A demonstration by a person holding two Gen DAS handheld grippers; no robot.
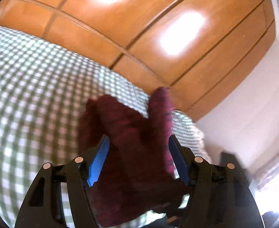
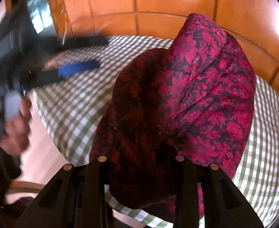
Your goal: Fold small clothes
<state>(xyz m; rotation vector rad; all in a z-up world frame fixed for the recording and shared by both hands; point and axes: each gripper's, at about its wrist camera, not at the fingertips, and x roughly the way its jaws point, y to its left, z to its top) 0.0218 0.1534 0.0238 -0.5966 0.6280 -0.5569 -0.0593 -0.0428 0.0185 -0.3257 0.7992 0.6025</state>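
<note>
A dark red garment with a black leaf pattern [image 2: 206, 95] is bunched up over the green-and-white checked surface [image 2: 73, 104]. It rises from between the fingers of my right gripper [image 2: 141, 152] and hides their tips; the gripper looks shut on a fold of it. In the left wrist view the same garment [image 1: 120, 117] lies beyond my left gripper [image 1: 139, 138], whose blue pads [image 1: 99, 161] stand wide apart and press on nothing. The right wrist view shows the left gripper [image 2: 102, 52] blurred at the left, clear of the cloth, with a person's hand [image 2: 16, 129] on its handle.
Orange-brown wooden panelled doors [image 1: 139, 28] stand right behind the checked surface [image 1: 35, 95]. A pale floor [image 2: 42, 152] lies past the surface's left edge in the right wrist view. A white wall [image 1: 243, 104] is at the right in the left wrist view.
</note>
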